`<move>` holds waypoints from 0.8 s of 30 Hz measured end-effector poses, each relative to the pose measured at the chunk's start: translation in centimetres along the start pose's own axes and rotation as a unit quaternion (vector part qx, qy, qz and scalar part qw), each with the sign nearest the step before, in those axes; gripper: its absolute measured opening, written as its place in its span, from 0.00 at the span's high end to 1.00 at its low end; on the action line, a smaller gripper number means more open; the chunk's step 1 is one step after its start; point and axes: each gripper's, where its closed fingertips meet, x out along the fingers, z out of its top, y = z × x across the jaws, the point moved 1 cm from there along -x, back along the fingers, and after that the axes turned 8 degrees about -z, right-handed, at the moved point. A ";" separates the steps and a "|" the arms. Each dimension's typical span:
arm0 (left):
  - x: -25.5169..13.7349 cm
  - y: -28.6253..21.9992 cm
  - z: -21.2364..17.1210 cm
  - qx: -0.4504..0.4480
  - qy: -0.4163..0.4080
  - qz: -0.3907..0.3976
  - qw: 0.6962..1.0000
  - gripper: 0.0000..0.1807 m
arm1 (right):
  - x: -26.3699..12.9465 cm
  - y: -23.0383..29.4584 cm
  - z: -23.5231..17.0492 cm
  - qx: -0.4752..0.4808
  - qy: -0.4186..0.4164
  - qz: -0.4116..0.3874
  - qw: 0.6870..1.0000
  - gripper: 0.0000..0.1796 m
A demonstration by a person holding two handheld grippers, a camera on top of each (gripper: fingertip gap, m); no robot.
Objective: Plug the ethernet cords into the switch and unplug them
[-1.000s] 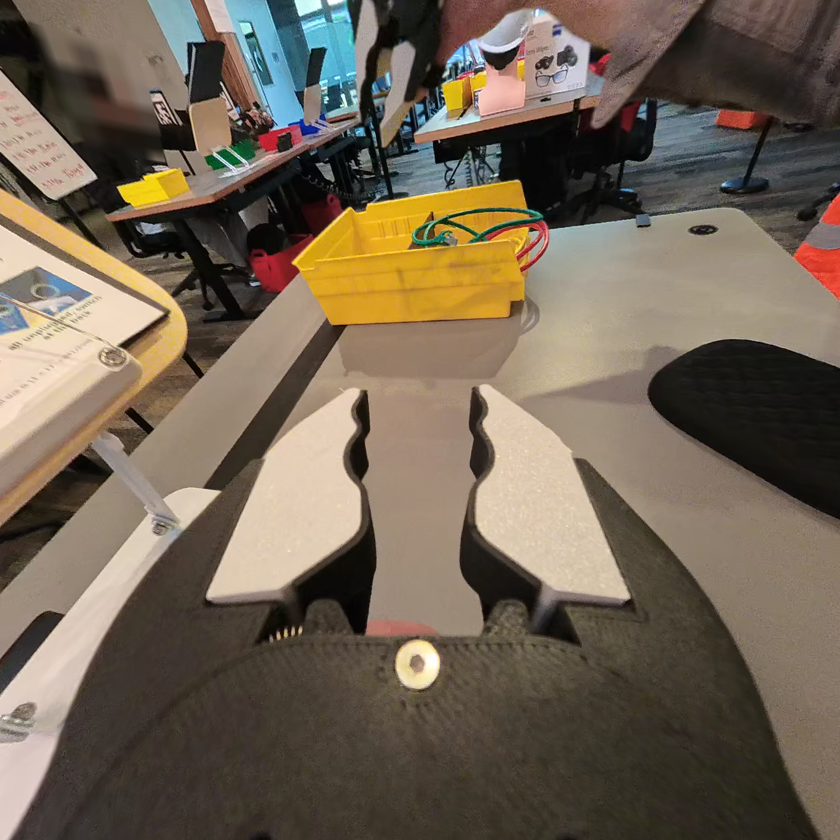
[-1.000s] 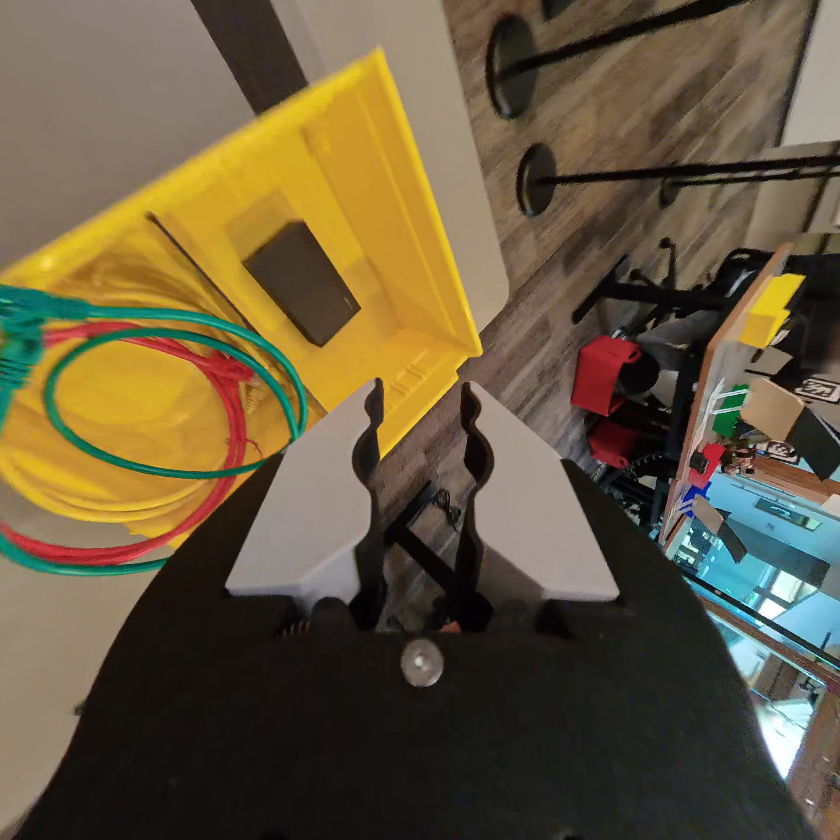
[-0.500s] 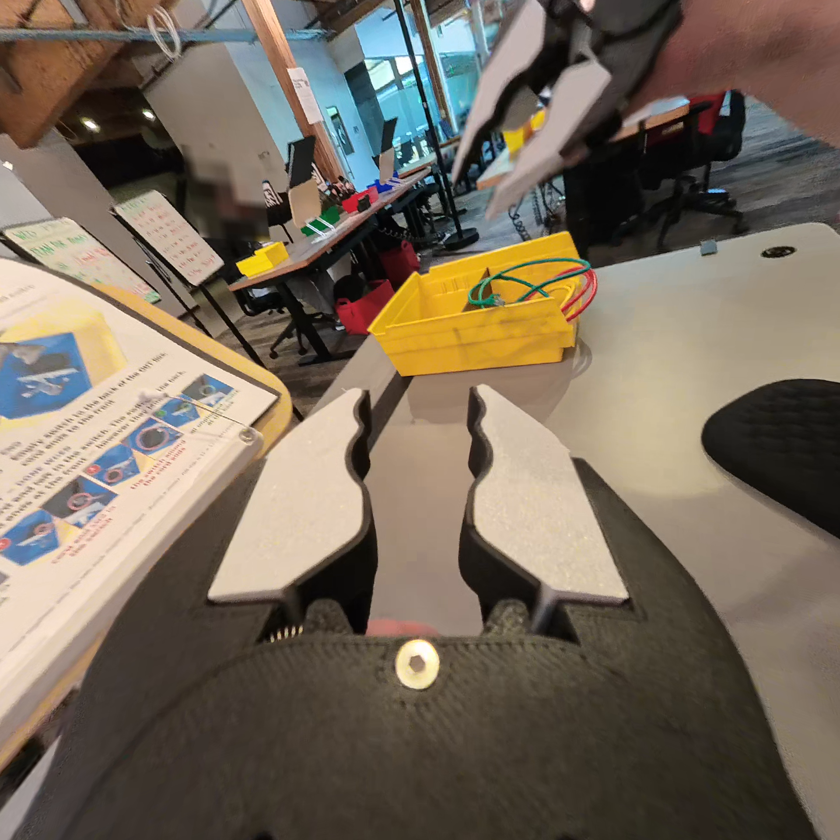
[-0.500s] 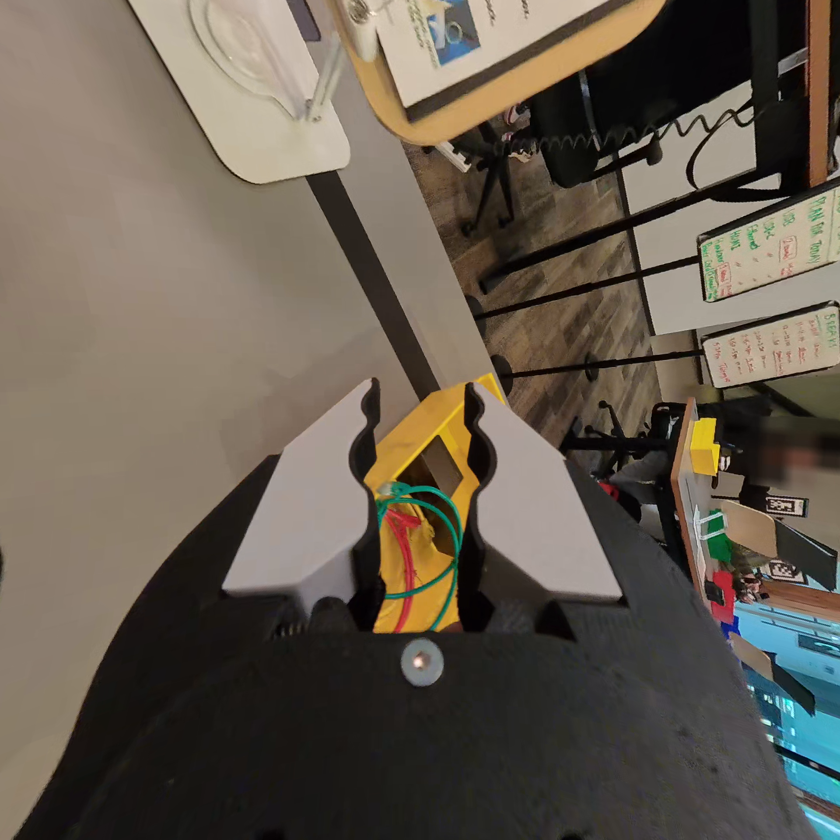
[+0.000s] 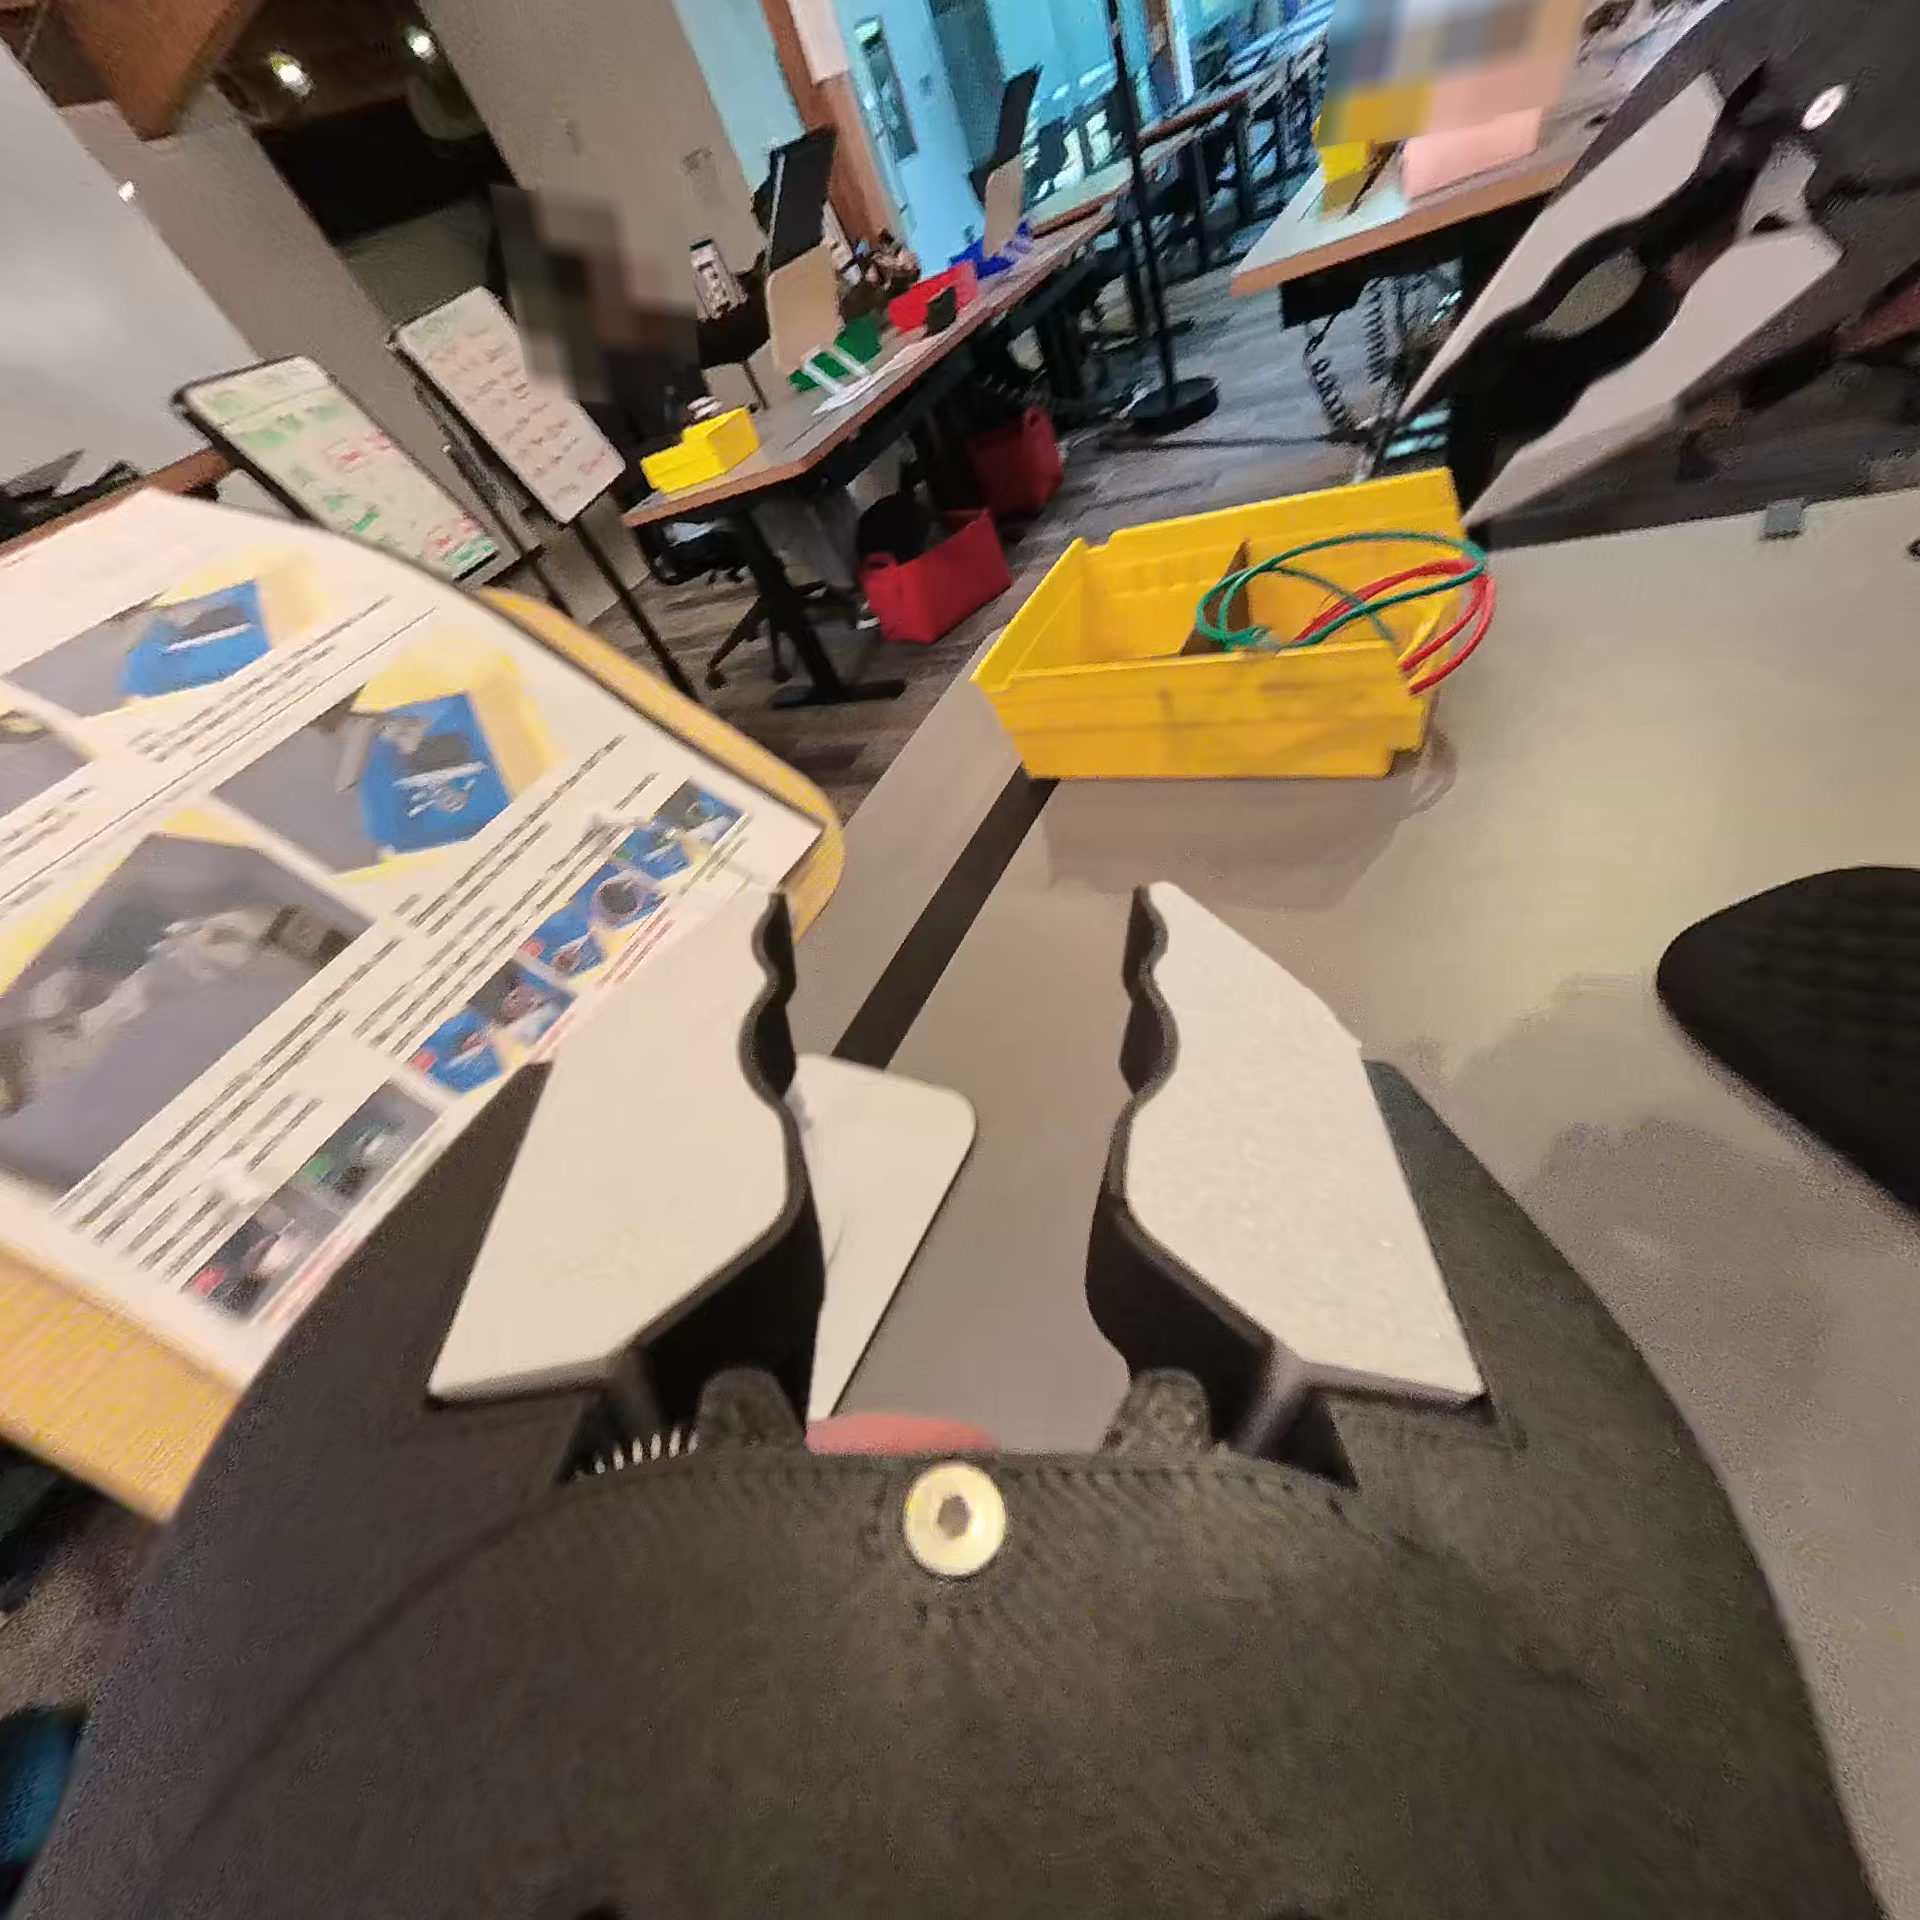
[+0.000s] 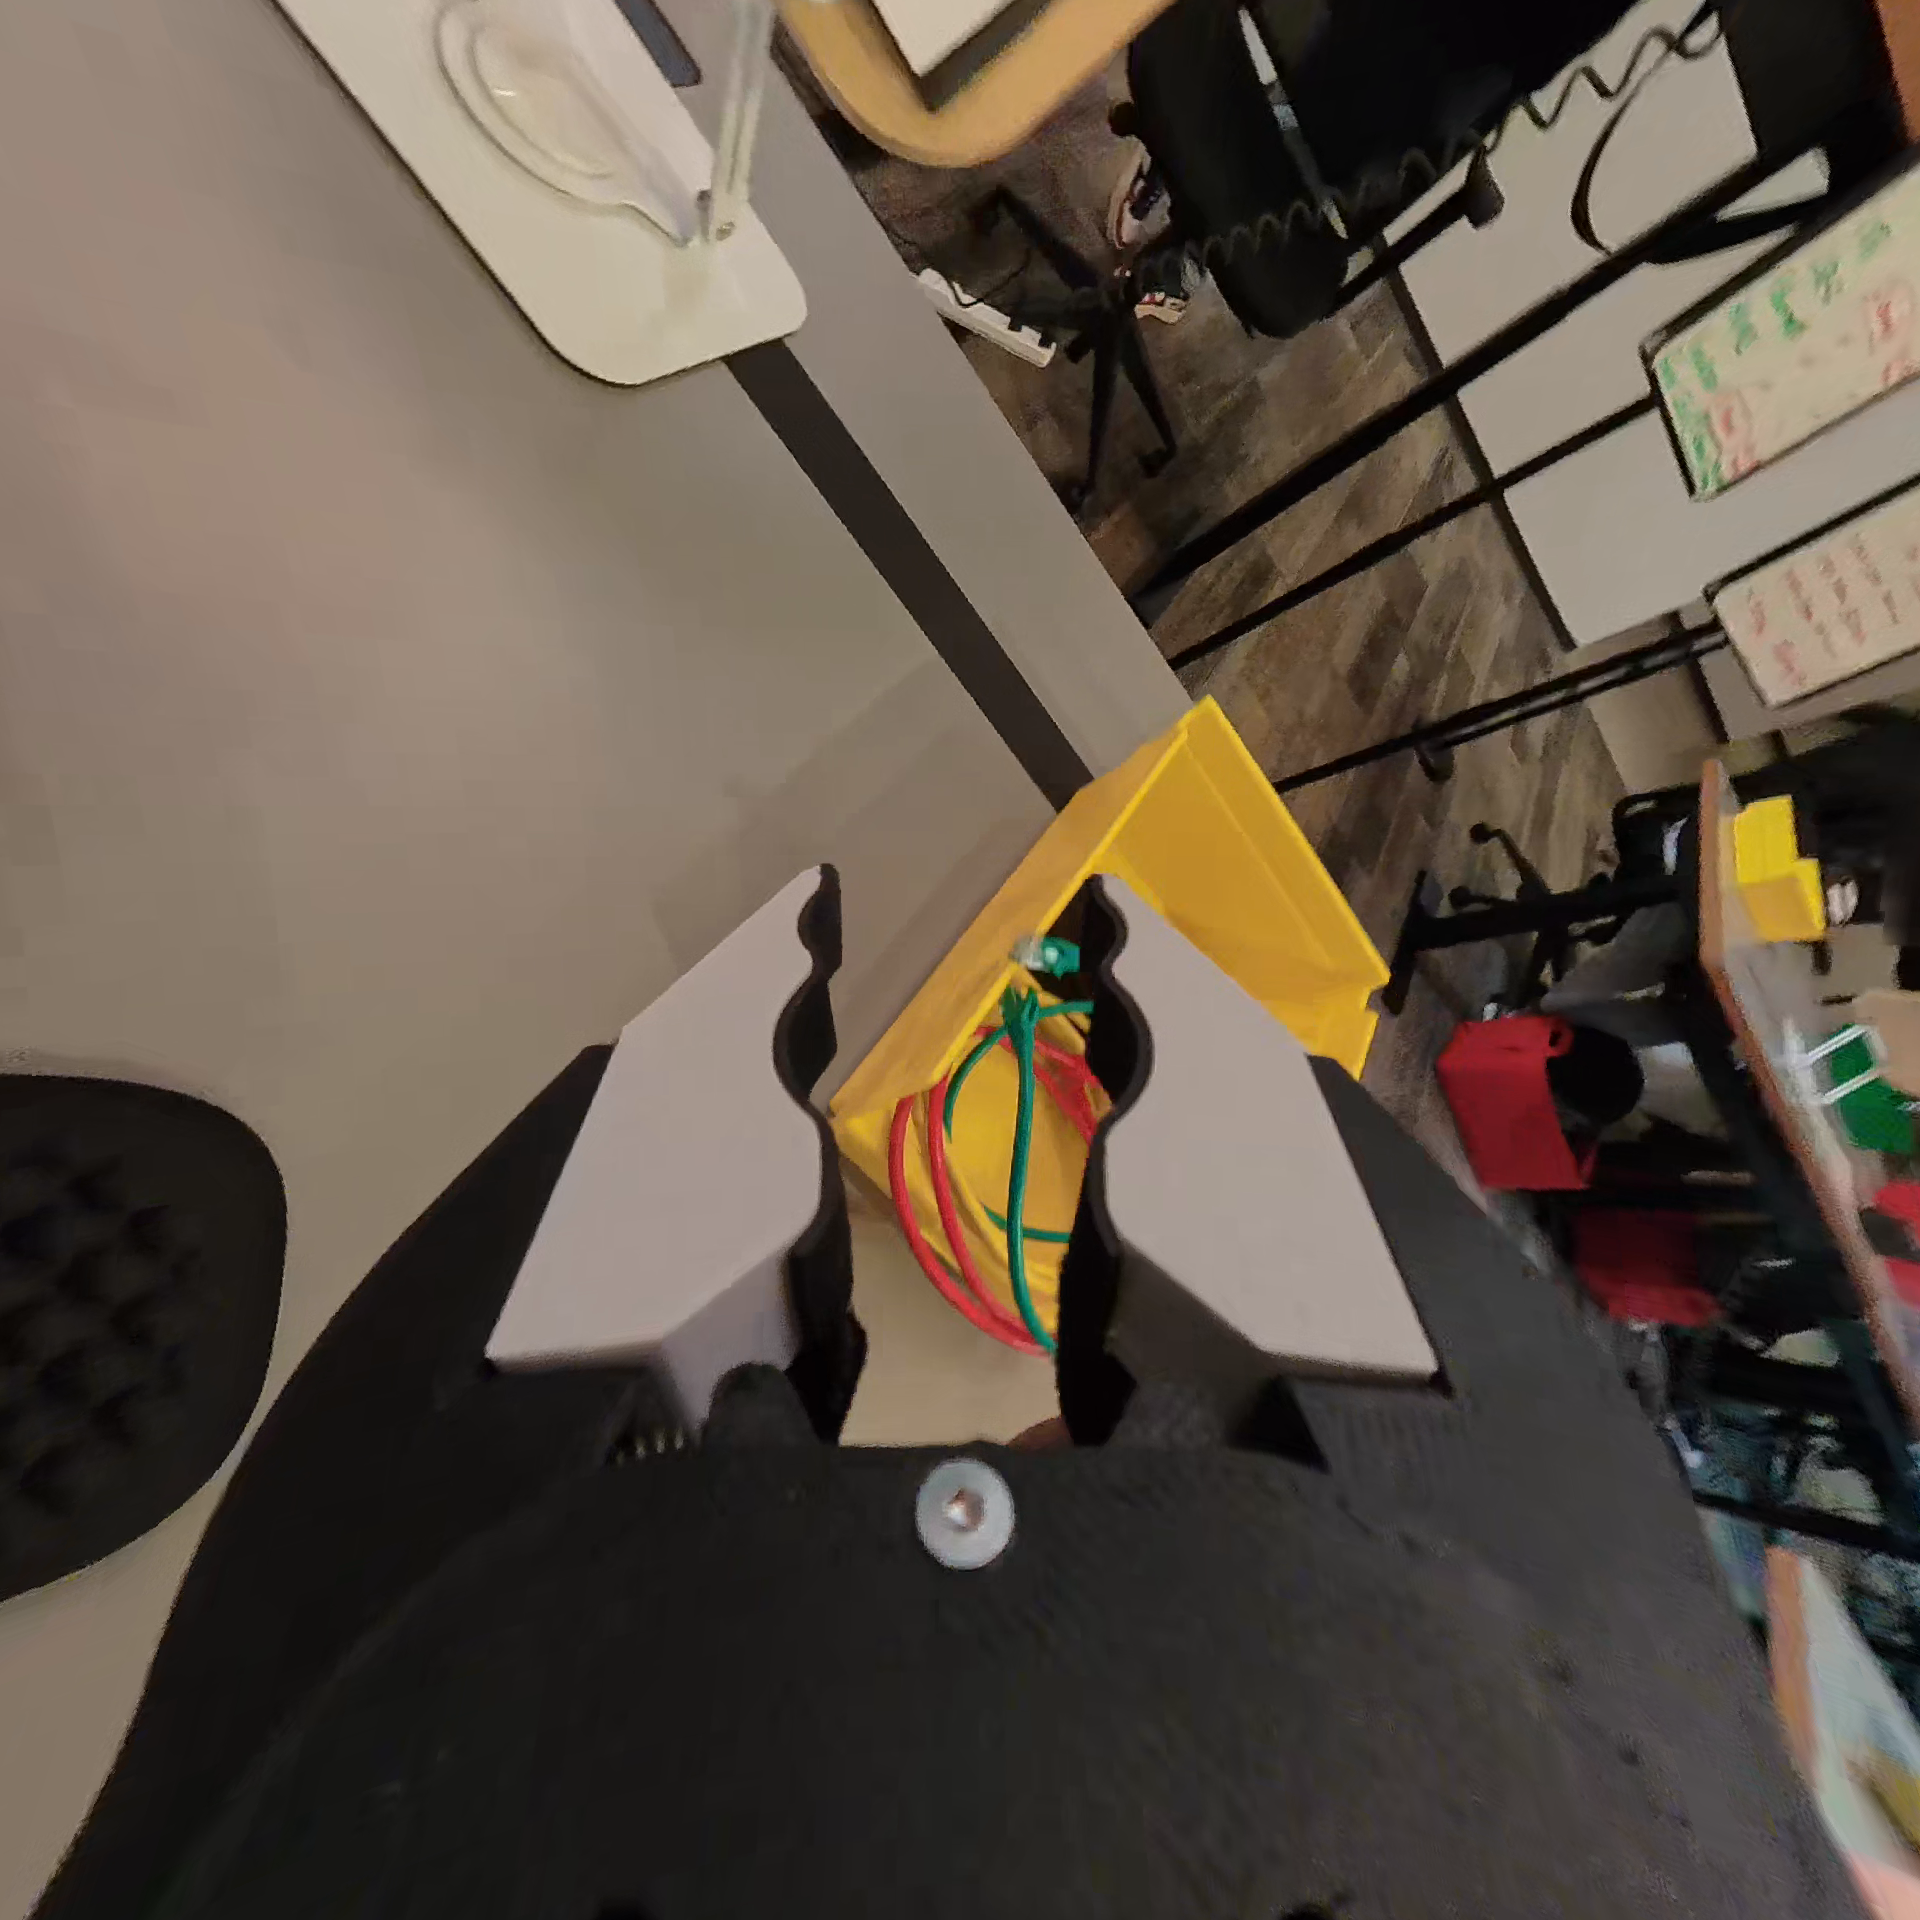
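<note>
A yellow bin stands at the far left part of the grey table and holds coiled green and red ethernet cords. My left gripper is open and empty, low over the table, well short of the bin. My right gripper is open and empty above the bin, looking down at the cords. It also shows in the left wrist view, above the bin's right end. The switch is hidden in both views.
An instruction sheet on a wooden board stands at the left on a white base, which also shows in the right wrist view. A black pad lies on the table at right. Other desks and whiteboards stand beyond the table edge. About 30 cm separates my left fingertips from my right.
My left gripper has swung left and lifted, bringing the instruction board into view. My right gripper has pulled back from close over the bin to higher above it, and both jaws have opened a little wider.
</note>
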 end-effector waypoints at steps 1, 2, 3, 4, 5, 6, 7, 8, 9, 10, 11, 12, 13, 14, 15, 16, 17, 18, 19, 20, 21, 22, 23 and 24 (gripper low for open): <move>-1.1 0.4 -0.7 0.000 0.012 0.012 1.000 0.66 | -0.2 -0.7 -1.0 0.019 0.003 -0.007 1.000 0.74; -2.4 1.0 -1.5 0.001 0.029 0.030 0.999 0.65 | -0.3 -1.5 -2.2 0.036 0.008 -0.019 0.999 0.73; -3.8 1.6 -2.4 0.000 0.044 0.047 0.998 0.64 | -0.4 -2.2 -3.5 0.051 0.015 -0.027 0.998 0.72; -5.2 2.1 -3.3 -0.004 0.056 0.063 0.996 0.64 | -0.5 -2.8 -4.8 0.066 0.019 -0.035 0.997 0.71; -6.8 2.6 -4.2 -0.013 0.065 0.081 0.994 0.63 | -0.7 -3.6 -6.1 0.084 0.023 -0.048 0.995 0.69; -8.4 3.2 -5.1 -0.024 0.073 0.100 0.992 0.62 | -0.8 -4.2 -7.5 0.100 0.030 -0.060 0.993 0.69; -10.1 3.6 -5.9 -0.037 0.077 0.117 0.989 0.61 | -0.8 -4.8 -9.0 0.115 0.038 -0.072 0.990 0.69; -11.7 4.1 -6.7 -0.048 0.082 0.136 0.986 0.60 | -0.8 -5.5 -10.4 0.135 0.044 -0.084 0.986 0.69; -13.5 4.7 -7.7 -0.058 0.090 0.160 0.981 0.57 | -0.8 -6.1 -11.8 0.156 0.046 -0.092 0.982 0.70; -15.2 5.3 -8.7 -0.069 0.098 0.185 0.975 0.55 | -0.6 -6.6 -13.1 0.181 0.047 -0.098 0.978 0.70; -16.9 5.9 -9.7 -0.081 0.104 0.208 0.969 0.54 | -0.4 -7.1 -14.5 0.204 0.050 -0.106 0.972 0.70; -18.6 6.5 -10.8 -0.092 0.110 0.230 0.963 0.53 | -0.1 -7.6 -16.0 0.225 0.055 -0.114 0.966 0.70; -20.4 7.1 -12.0 -0.101 0.121 0.255 0.954 0.52 | 0.2 -8.0 -17.5 0.249 0.062 -0.119 0.959 0.70; -22.1 7.7 -13.3 -0.109 0.133 0.279 0.945 0.51 | 0.5 -8.4 -18.8 0.273 0.066 -0.121 0.952 0.69; -23.8 8.3 -14.6 -0.117 0.145 0.301 0.935 0.50 | 0.9 -8.8 -19.9 0.292 0.065 -0.125 0.946 0.68; -25.5 8.9 -15.9 -0.123 0.156 0.326 0.924 0.50 | 1.3 -9.5 -21.2 0.308 0.064 -0.136 0.940 0.68; -27.0 9.5 -17.2 -0.133 0.161 0.347 0.914 0.49 | 1.8 -10.0 -22.5 0.322 0.066 -0.143 0.933 0.66; -28.5 10.0 -18.5 -0.145 0.164 0.366 0.905 0.49 | 2.4 -10.4 -23.6 0.341 0.066 -0.142 0.927 0.62; -29.9 10.4 -19.8 -0.160 0.168 0.381 0.895 0.48 | 3.0 -10.7 -24.6 0.362 0.064 -0.138 0.920 0.63; -31.0 10.7 -21.1 -0.179 0.169 0.389 0.888 0.47 | 3.7 -10.7 -25.4 0.373 0.062 -0.126 0.917 0.64; -32.1 11.0 -22.4 -0.198 0.172 0.399 0.879 0.43 | 4.4 -10.7 -26.2 0.386 0.064 -0.114 0.913 0.61; -33.0 11.3 -23.8 -0.219 0.178 0.406 0.869 0.37 | 5.1 -10.8 -26.7 0.403 0.062 -0.106 0.907 0.59; -33.8 11.4 -25.2 -0.243 0.182 0.409 0.860 0.33 | 5.6 -11.0 -27.1 0.415 0.057 -0.101 0.903 0.60; -34.6 11.5 -26.5 -0.263 0.185 0.414 0.851 0.31 | 6.2 -11.1 -27.6 0.423 0.056 -0.096 0.899 0.60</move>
